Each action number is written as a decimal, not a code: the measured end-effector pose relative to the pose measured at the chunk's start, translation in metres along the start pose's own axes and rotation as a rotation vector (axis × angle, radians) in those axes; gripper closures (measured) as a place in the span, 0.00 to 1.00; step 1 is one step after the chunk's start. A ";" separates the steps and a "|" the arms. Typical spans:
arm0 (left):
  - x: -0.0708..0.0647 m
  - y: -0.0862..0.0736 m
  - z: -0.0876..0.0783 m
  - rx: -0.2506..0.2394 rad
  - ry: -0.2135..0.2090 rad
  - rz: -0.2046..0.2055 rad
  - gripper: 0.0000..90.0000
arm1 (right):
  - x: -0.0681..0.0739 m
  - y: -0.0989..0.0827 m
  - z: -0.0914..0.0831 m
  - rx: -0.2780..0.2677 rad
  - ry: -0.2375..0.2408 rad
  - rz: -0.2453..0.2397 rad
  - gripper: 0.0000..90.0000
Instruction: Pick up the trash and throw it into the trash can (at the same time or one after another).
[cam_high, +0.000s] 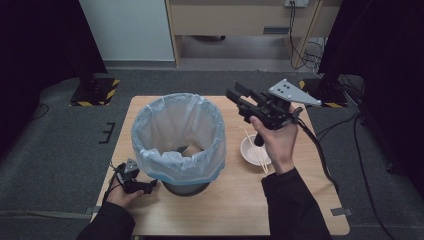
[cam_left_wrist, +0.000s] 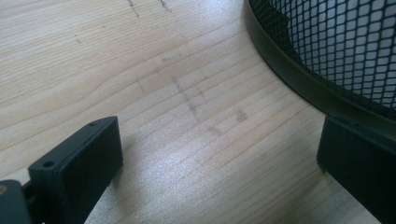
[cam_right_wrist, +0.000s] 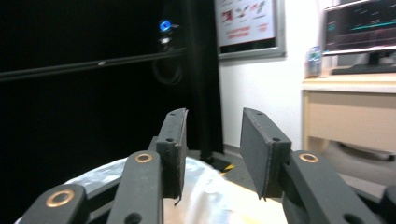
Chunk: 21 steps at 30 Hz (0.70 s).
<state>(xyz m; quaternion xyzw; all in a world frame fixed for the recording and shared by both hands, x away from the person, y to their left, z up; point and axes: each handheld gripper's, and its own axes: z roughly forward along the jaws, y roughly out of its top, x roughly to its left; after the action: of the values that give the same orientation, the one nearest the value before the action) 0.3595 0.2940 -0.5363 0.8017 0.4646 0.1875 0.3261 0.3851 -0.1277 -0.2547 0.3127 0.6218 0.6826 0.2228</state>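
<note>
A black mesh bin (cam_high: 178, 135) lined with a pale blue plastic bag stands in the middle of the wooden table (cam_high: 230, 205). Something brownish (cam_high: 187, 150) lies inside it. My right gripper (cam_high: 235, 95) is held up in the air beside the bin's right rim, pointing left over it, open with nothing between its fingers. In the right gripper view its gripper (cam_right_wrist: 212, 140) has its pads apart above the crinkled bag (cam_right_wrist: 205, 200). My left gripper (cam_high: 150, 186) rests low on the table at the bin's left foot. It stands open (cam_left_wrist: 219, 154), empty, with the bin's mesh wall (cam_left_wrist: 336, 51) next to one jaw.
A small white bowl (cam_high: 248, 150) with a pair of chopsticks (cam_high: 255, 147) across it sits on the table right of the bin, under my right hand. Grey carpet surrounds the table. A wooden desk (cam_high: 235, 20) stands at the far wall.
</note>
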 end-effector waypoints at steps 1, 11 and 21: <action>0.000 0.000 0.000 0.000 0.000 0.000 0.00 | -0.005 0.002 -0.006 -0.004 -0.021 -0.004 0.66; 0.000 0.000 0.000 -0.001 0.001 0.000 0.00 | -0.048 -0.006 -0.057 0.016 -0.198 -0.008 0.54; 0.000 0.000 0.000 -0.001 0.001 0.000 0.00 | -0.079 -0.048 -0.074 0.105 -0.299 -0.006 0.54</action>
<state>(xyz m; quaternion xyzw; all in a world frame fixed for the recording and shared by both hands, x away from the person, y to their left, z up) 0.3594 0.2938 -0.5364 0.8013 0.4648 0.1881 0.3263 0.3846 -0.2293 -0.3164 0.4200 0.6174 0.5945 0.2983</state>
